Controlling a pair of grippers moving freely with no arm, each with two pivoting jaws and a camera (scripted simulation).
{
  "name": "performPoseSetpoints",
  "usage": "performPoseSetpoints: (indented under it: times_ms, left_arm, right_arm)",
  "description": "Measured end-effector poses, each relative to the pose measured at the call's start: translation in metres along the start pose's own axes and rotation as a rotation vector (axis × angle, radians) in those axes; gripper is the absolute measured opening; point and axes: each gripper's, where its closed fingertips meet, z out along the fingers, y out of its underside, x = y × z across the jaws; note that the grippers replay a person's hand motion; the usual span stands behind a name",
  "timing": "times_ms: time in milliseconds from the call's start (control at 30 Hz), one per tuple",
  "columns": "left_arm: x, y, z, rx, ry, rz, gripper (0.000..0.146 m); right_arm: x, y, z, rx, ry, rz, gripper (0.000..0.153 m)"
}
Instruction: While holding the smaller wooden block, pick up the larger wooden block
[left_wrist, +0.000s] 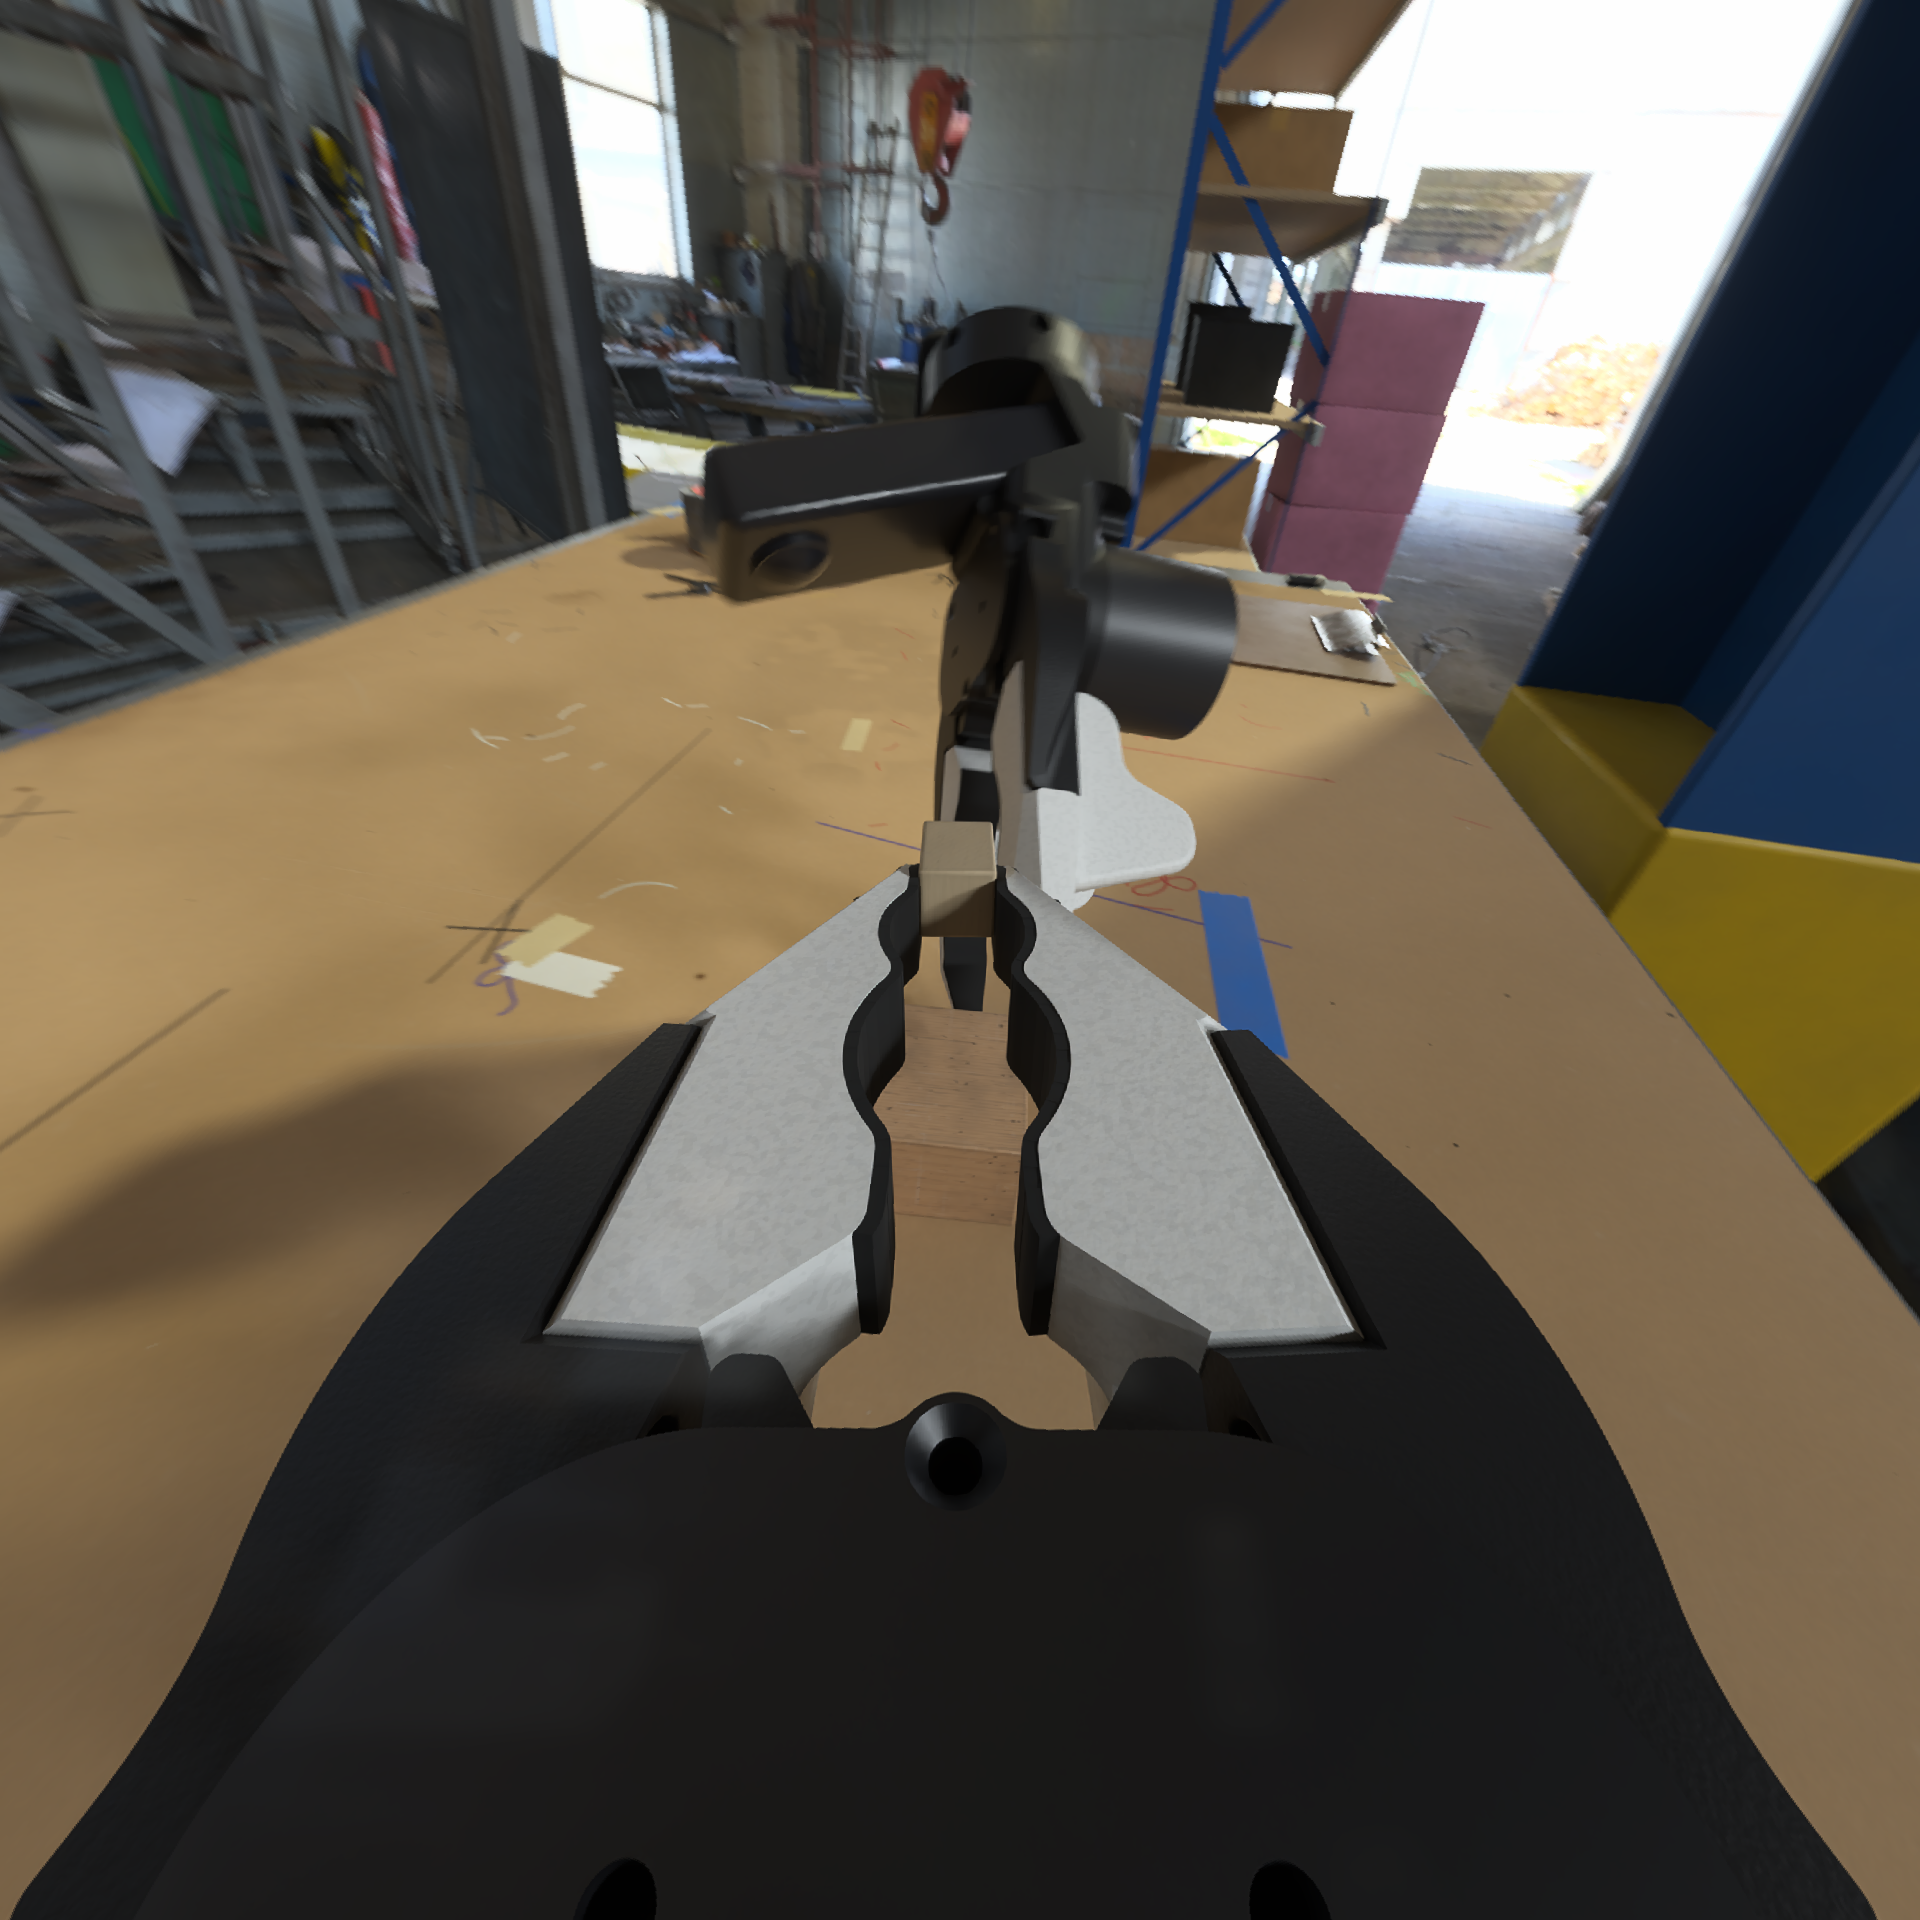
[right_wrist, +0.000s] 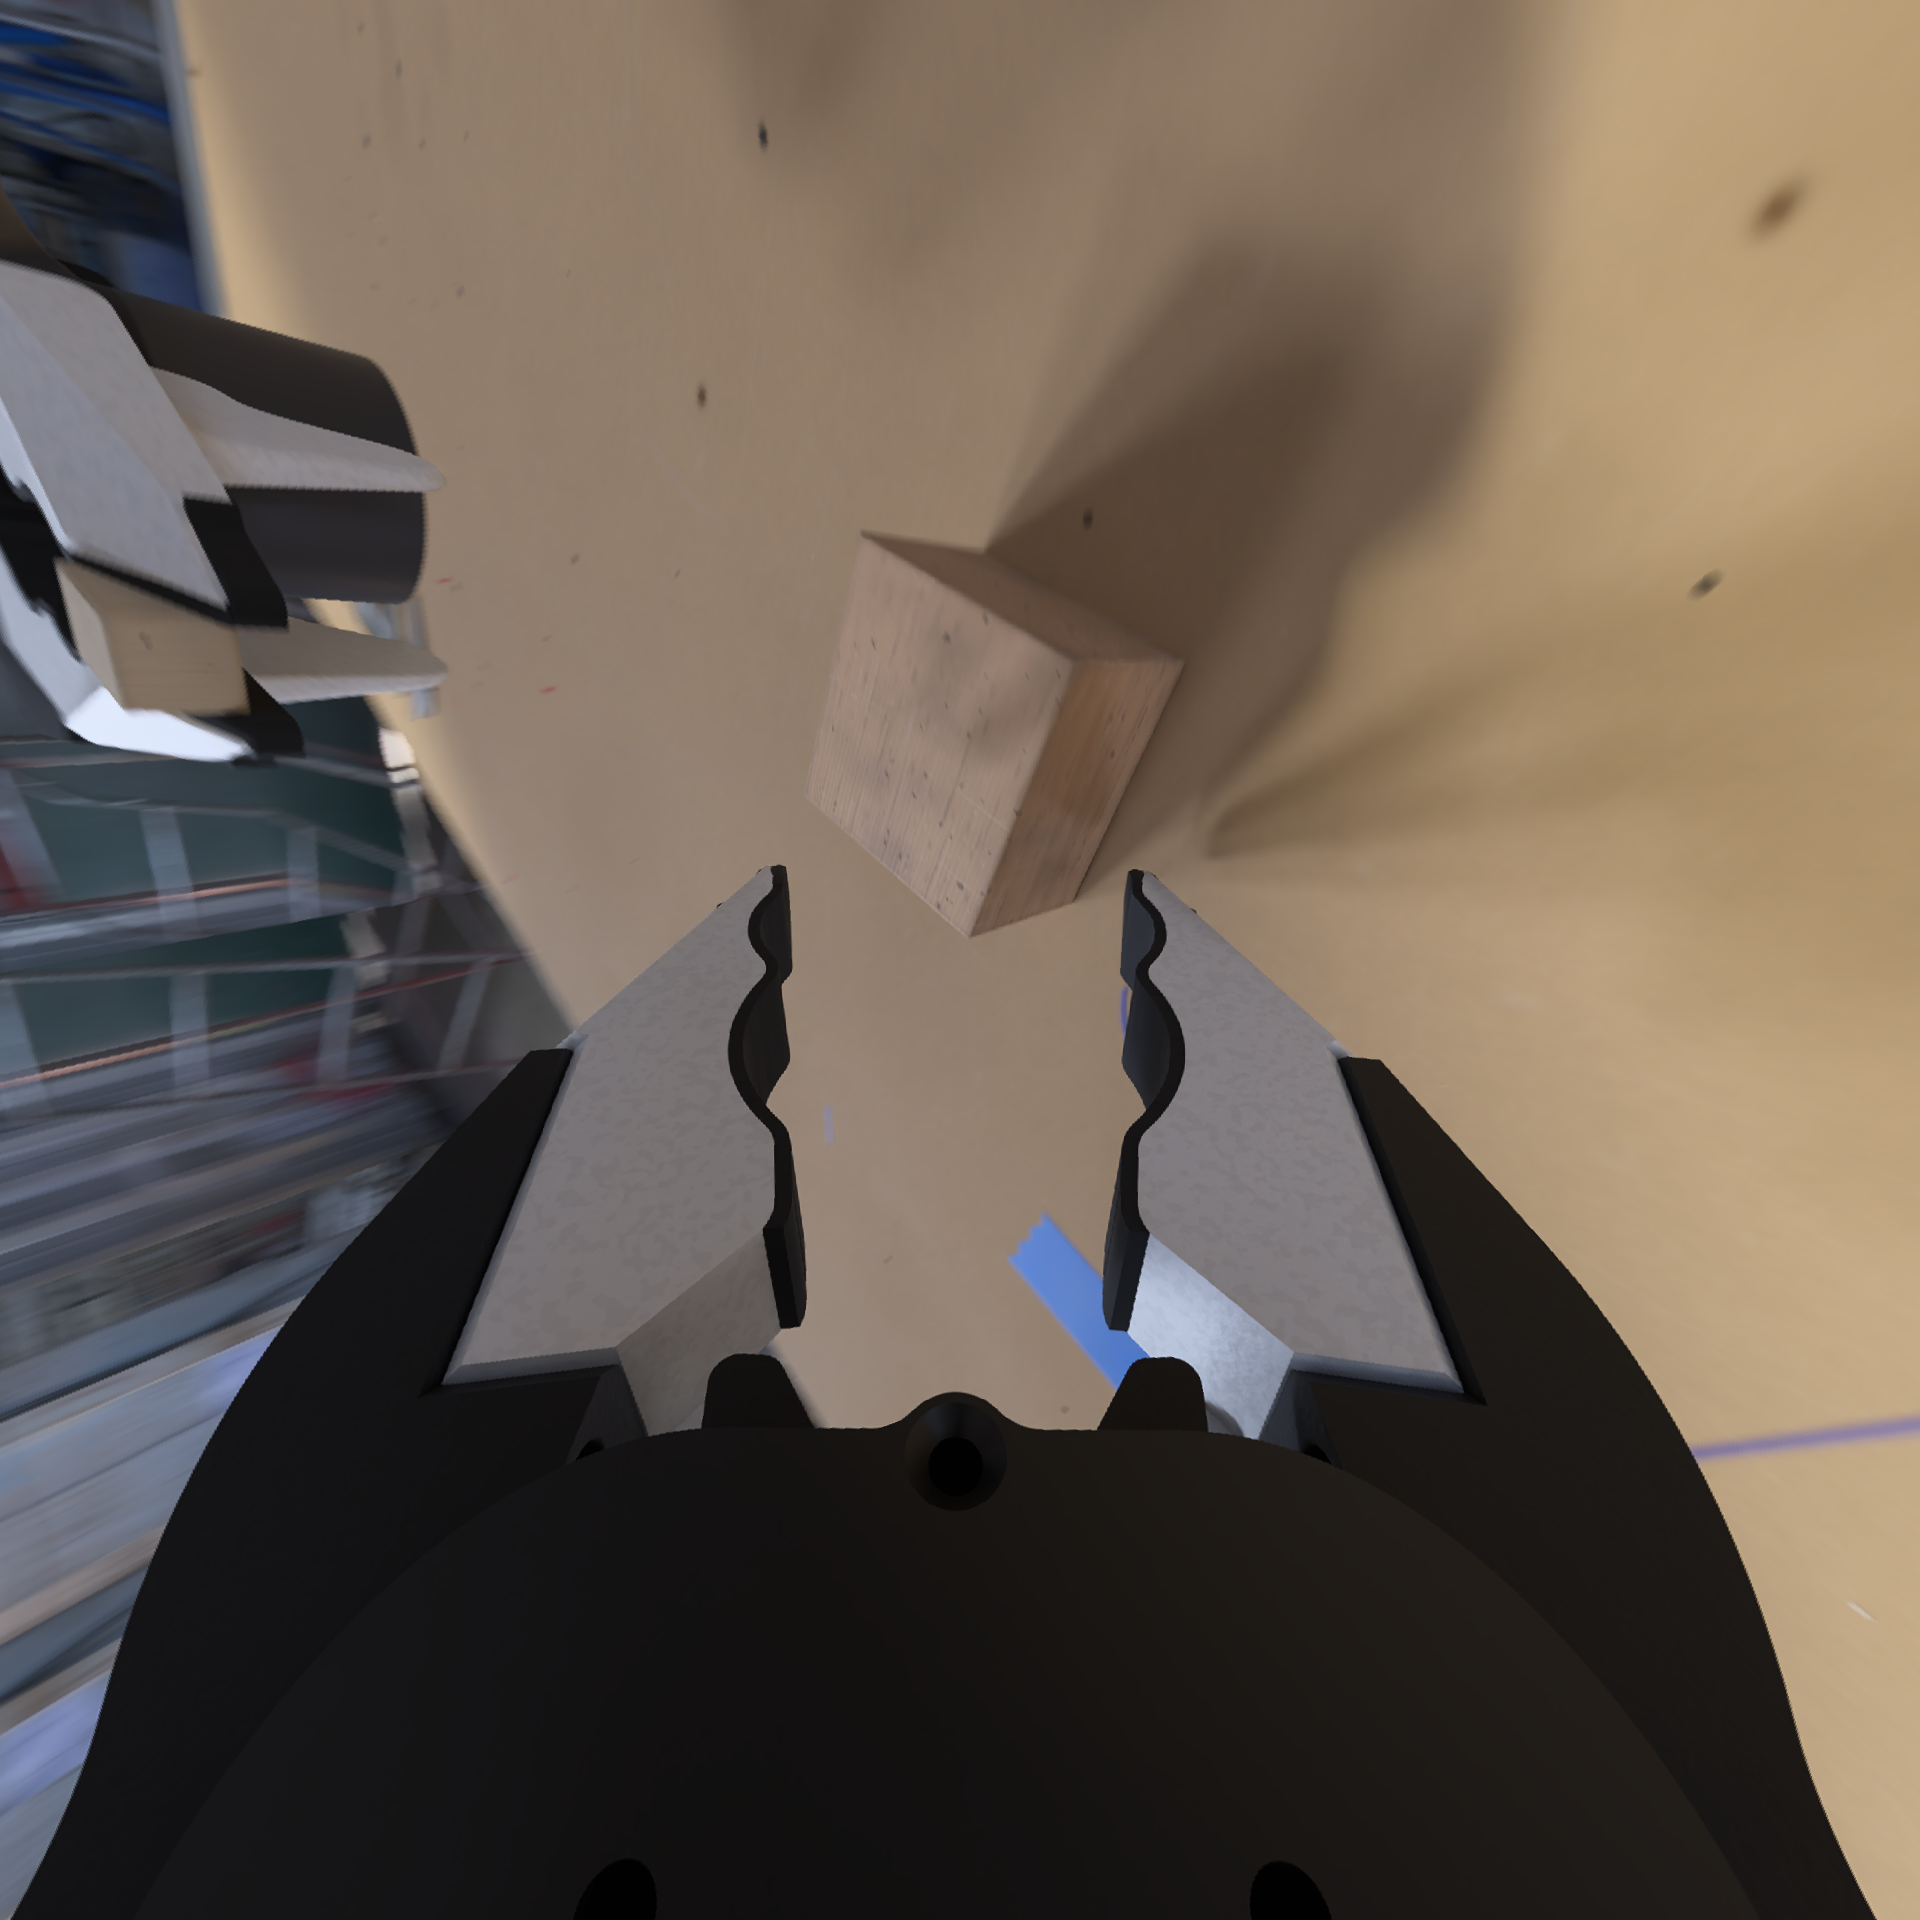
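Note:
My left gripper (left_wrist: 957, 883) is shut on the smaller wooden block (left_wrist: 958, 873), held at the fingertips above the table. The larger wooden block (left_wrist: 951, 1122) lies on the table below, seen through the gap between my left fingers. In the right wrist view the larger block (right_wrist: 977, 727) lies on the table just beyond my right gripper (right_wrist: 956, 873), which is open, empty and pointed down at it. The right gripper also shows in the left wrist view (left_wrist: 1023, 831), hanging over the larger block. The left gripper with the small block (right_wrist: 156, 644) shows at the left edge of the right wrist view.
The brown table (left_wrist: 364, 831) carries tape scraps (left_wrist: 556, 956), a blue tape strip (left_wrist: 1236, 956) and pen marks. Its right edge runs past a blue and yellow structure (left_wrist: 1766, 935). Metal racks (left_wrist: 208, 364) stand beyond the left edge.

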Motion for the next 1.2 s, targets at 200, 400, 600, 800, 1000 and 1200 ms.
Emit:
performPoseSetpoints:
  times_ms: [200, 400, 600, 800, 1000, 1200]
  left_arm:
    - [-0.024, -0.023, -0.037, 0.12, -0.199, 0.053, 0.012]
    - [-0.035, -0.025, -0.044, 0.096, -0.289, 0.084, 0.012]
    - [-0.034, -0.032, -0.05, 0.116, -0.316, 0.126, 0.012]
    - [-0.034, -0.037, -0.055, 0.151, -0.305, 0.099, 0.012]
    - [-0.035, -0.039, -0.057, 0.17, -0.29, 0.071, 0.012]
    - [-0.017, -0.043, -0.052, 0.204, -0.185, 0.09, 0.012]
  right_arm:
    - [-0.004, -0.02, -0.015, 0.243, 0.485, -0.135, 0.089]
    - [-0.007, -0.027, 0.005, 0.45, 0.761, -0.043, 0.119]
    - [0.006, -0.018, 0.014, 0.538, 0.937, 0.078, 0.115]
    - [0.006, -0.018, 0.032, 0.514, 0.876, 0.094, 0.075]
    - [0.015, -0.021, 0.028, 0.463, 0.894, 0.059, 0.066]
    - [0.014, -0.033, 0.01, 0.524, 0.457, 0.175, 0.065]
